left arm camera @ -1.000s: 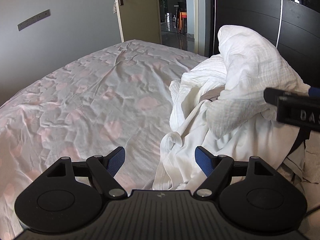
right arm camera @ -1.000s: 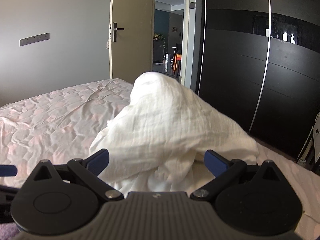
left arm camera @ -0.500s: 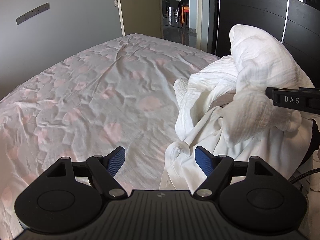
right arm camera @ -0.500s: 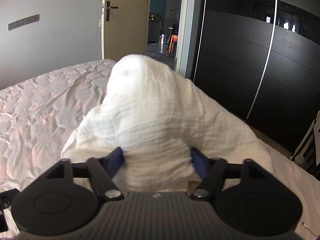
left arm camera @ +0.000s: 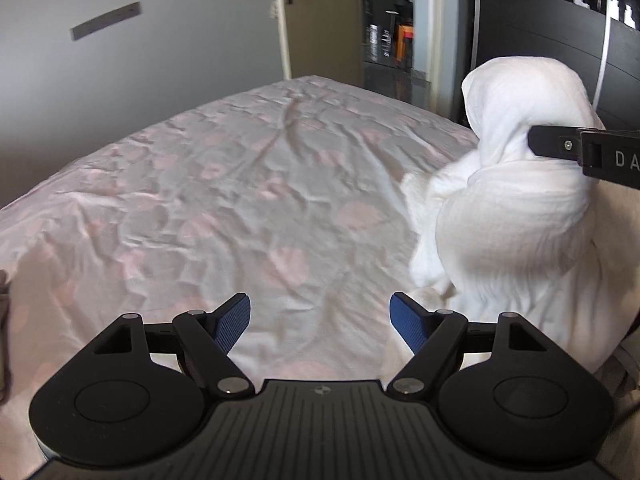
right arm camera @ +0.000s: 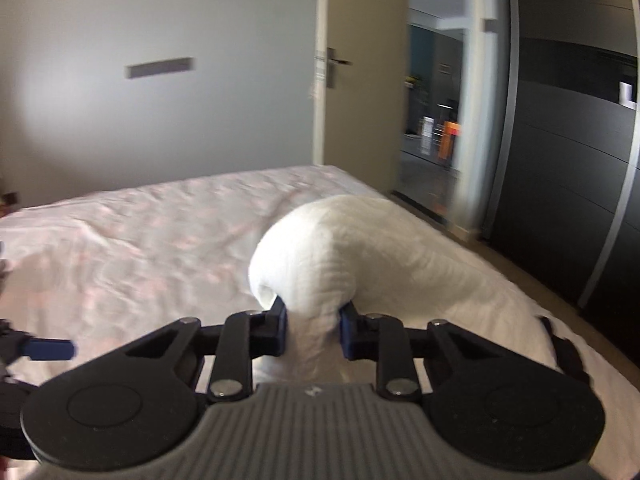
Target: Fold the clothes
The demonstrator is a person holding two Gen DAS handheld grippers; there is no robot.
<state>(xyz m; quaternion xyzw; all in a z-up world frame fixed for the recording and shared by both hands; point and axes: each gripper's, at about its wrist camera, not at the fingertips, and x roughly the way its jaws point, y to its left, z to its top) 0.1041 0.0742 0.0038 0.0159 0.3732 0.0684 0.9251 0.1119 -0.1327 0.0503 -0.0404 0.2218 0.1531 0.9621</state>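
A white crinkled garment [left arm camera: 516,208] hangs bunched at the right edge of the bed [left arm camera: 240,200]. My right gripper [right arm camera: 313,330] is shut on a fold of the garment [right arm camera: 336,256] and holds it lifted above the bed; its finger [left arm camera: 560,146] shows from the side in the left wrist view, pressed into the cloth. My left gripper [left arm camera: 320,322] is open and empty, low over the bedspread, to the left of the garment. One left fingertip [right arm camera: 48,350] shows at the left edge of the right wrist view.
The bed [right arm camera: 140,240] has a wrinkled pale bedspread with pink blotches. A grey wall [left arm camera: 120,60] stands behind it, an open door [right arm camera: 356,92] at the far corner, and a black wardrobe [right arm camera: 580,160] runs along the right side.
My right gripper closed on the white garment and lifted it up off the heap. Both views swung left over the bed. The left gripper stayed open.
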